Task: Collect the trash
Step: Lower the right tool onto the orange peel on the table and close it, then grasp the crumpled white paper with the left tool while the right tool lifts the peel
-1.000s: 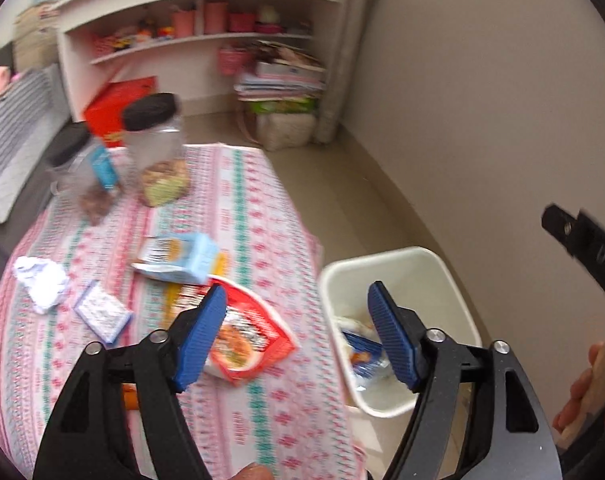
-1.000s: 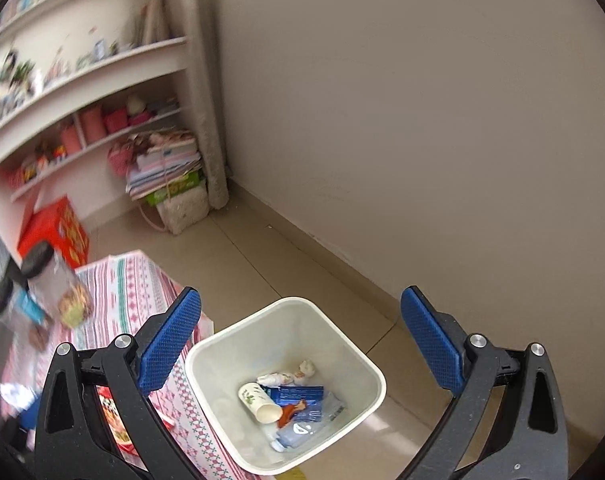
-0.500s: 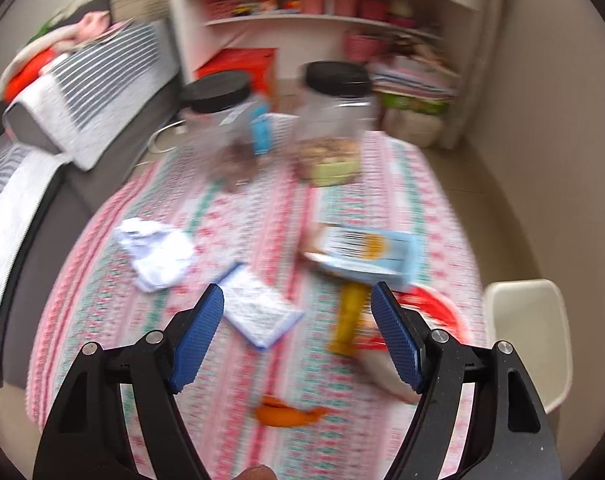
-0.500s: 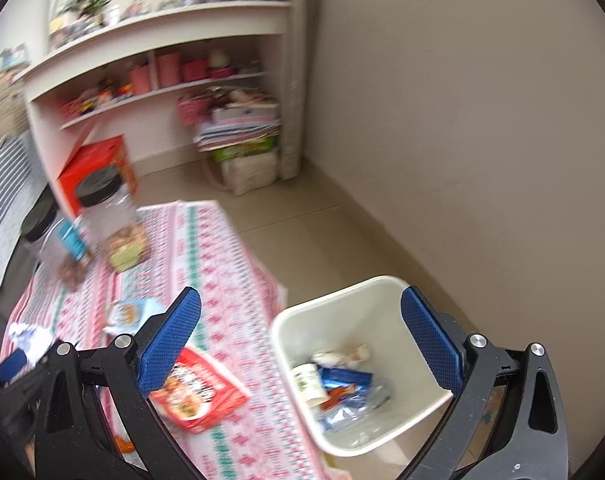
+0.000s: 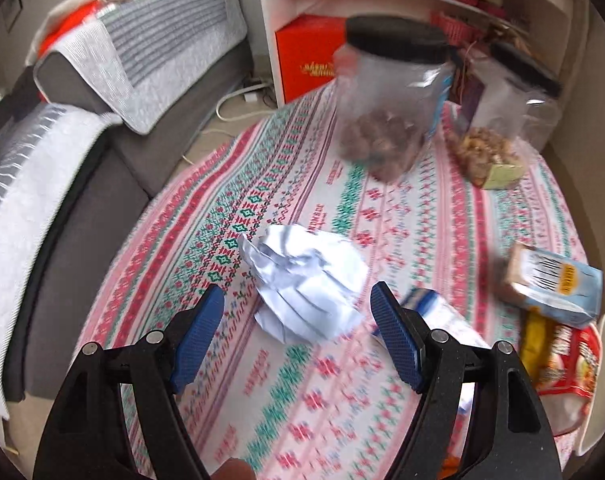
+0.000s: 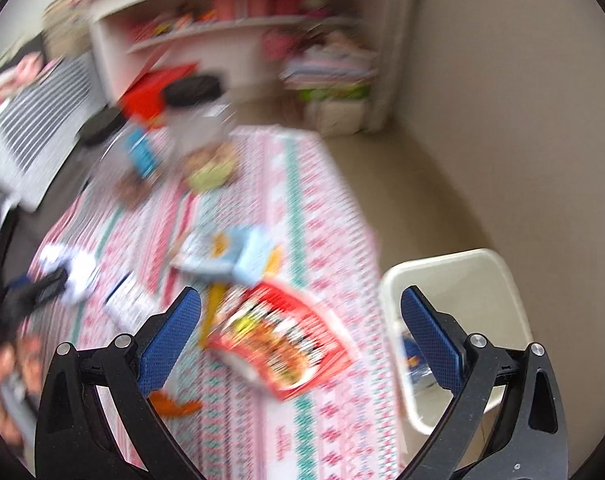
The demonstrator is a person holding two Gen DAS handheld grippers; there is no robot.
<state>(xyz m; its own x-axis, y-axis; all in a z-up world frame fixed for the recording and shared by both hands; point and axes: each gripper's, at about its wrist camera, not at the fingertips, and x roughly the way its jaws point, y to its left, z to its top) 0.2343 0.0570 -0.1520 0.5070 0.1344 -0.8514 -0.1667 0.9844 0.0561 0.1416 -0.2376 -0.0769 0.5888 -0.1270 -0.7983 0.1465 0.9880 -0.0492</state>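
Note:
A crumpled white paper [image 5: 306, 280] lies on the patterned tablecloth [image 5: 286, 184]. My left gripper [image 5: 298, 332] is open and empty, its blue pads either side of the paper's near edge. A light blue packet [image 5: 554, 284], a red snack wrapper [image 5: 570, 364] and a small white and blue sachet [image 5: 434, 304] lie to its right. My right gripper [image 6: 302, 340] is open and empty above the red snack wrapper [image 6: 282, 344]. The white trash bin [image 6: 458, 280] stands on the floor right of the table, with trash inside.
Two clear jars with black lids [image 5: 390, 92] [image 5: 506, 120] stand at the table's far end. A grey sofa [image 5: 62, 160] runs along the left. White shelves [image 6: 238, 32] and a red box [image 5: 306, 60] stand behind. An orange scrap [image 6: 174, 404] lies near the front.
My left gripper has swung left from the bin side to the crumpled paper. My right gripper has swung left from over the bin to over the table and red wrapper.

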